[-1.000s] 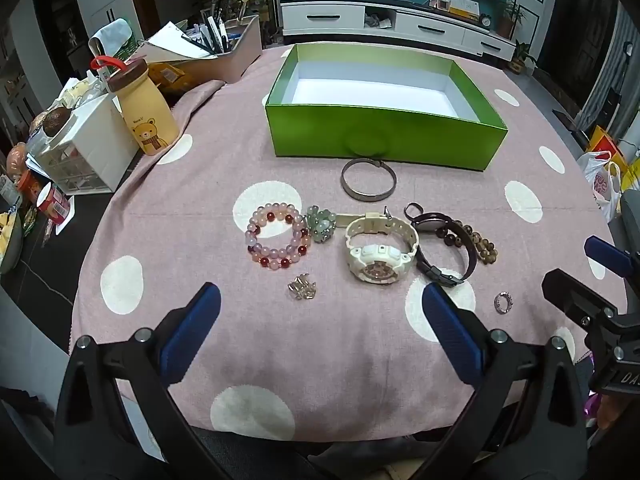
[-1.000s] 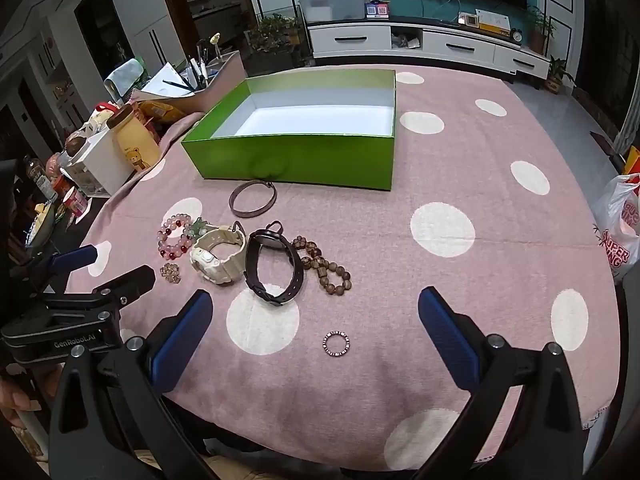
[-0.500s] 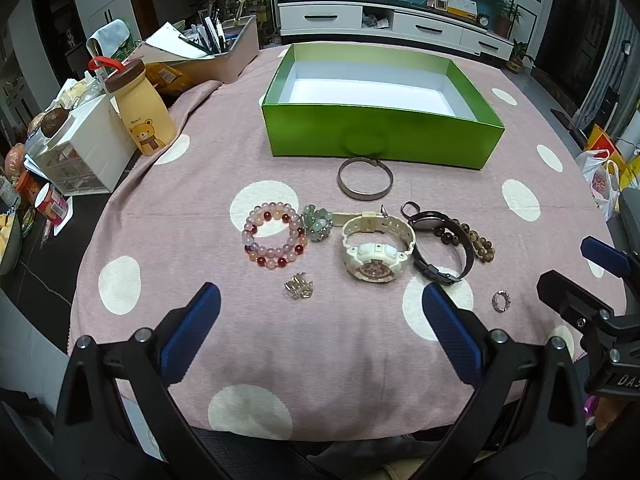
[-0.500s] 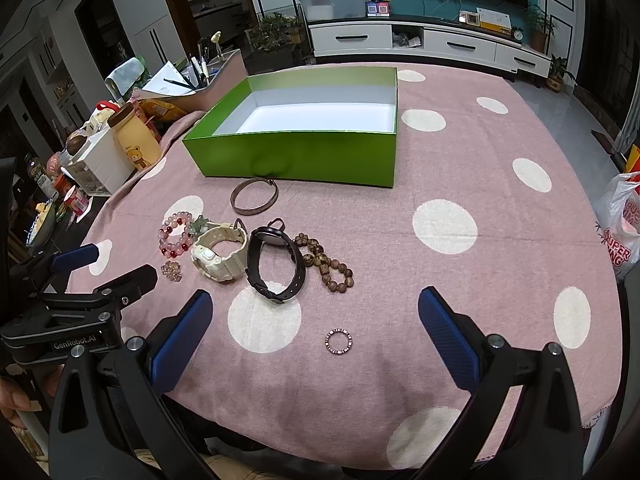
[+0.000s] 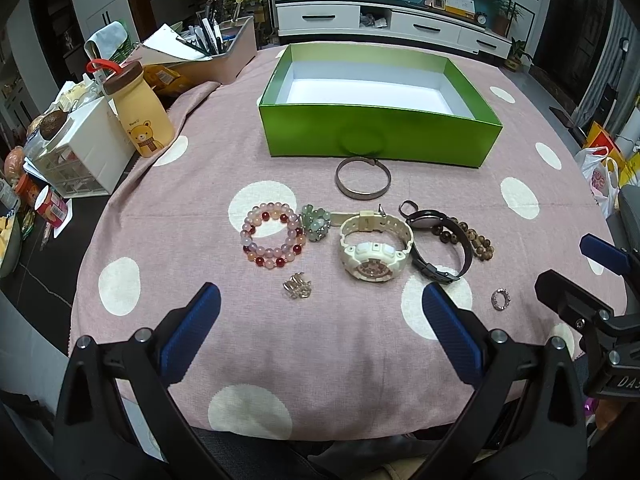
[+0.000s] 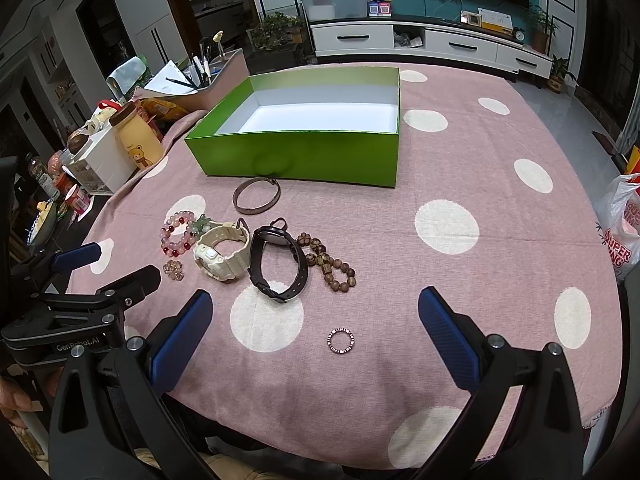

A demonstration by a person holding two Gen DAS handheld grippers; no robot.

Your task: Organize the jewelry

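Note:
An empty green box (image 5: 376,136) (image 6: 304,152) stands at the back of the pink dotted table. In front of it lie a metal bangle (image 5: 362,183) (image 6: 256,200), a pink bead bracelet (image 5: 270,234) (image 6: 178,233), a green bead cluster (image 5: 316,222), a cream watch (image 5: 374,252) (image 6: 220,254), a black watch (image 5: 438,246) (image 6: 278,264), a brown bead bracelet (image 5: 476,240) (image 6: 330,266), small earrings (image 5: 297,286) (image 6: 173,270) and a small ring (image 5: 501,299) (image 6: 341,338). My left gripper (image 5: 320,330) is open near the table's front edge. My right gripper (image 6: 314,334) is open, with the ring between its fingers.
At the left stand a yellow bear bottle (image 5: 138,114), a white drawer unit (image 5: 86,152) and a pen tray (image 5: 216,56). A plastic bag (image 6: 622,224) hangs past the table's right edge.
Both grippers have drawn back slightly, so the jewelry sits a little farther up in both views. Nothing was taken hold of.

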